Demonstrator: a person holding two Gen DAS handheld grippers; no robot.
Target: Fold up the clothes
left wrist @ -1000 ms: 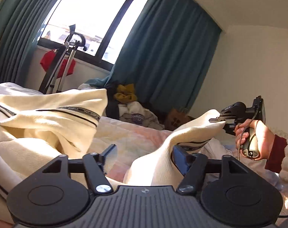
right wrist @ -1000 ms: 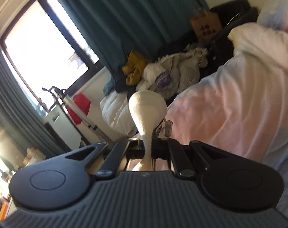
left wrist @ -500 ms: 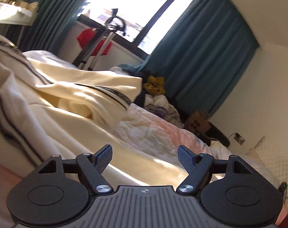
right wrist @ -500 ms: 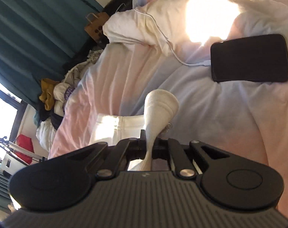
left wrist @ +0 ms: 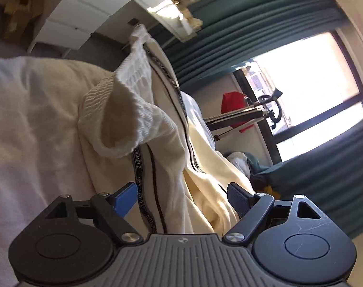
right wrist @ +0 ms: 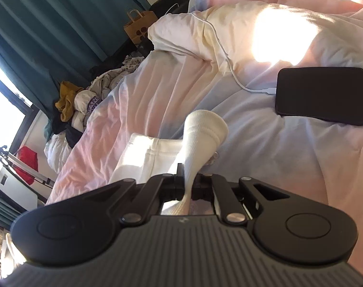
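One cream knitted garment with black lettered stripes (left wrist: 162, 129). One flat black rectangular phone (right wrist: 322, 94), with one white charging cable (right wrist: 225, 57) plugged in. One brown paper bag with handles (right wrist: 139, 26). One heap of mixed loose clothes (right wrist: 85, 98). One red fabric item (left wrist: 234, 106).

A phone (right wrist: 322, 95) lies on the bed (right wrist: 265, 148), right of the garment's cuff (right wrist: 203, 129).

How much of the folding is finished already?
Nothing looks neatly folded yet. The right gripper is shut on a ribbed cuff of the cream garment with black stripe trim, while the left gripper is open over its bunched fabric. Smoothing and folding it on the pink-and-blue bed cover is left.
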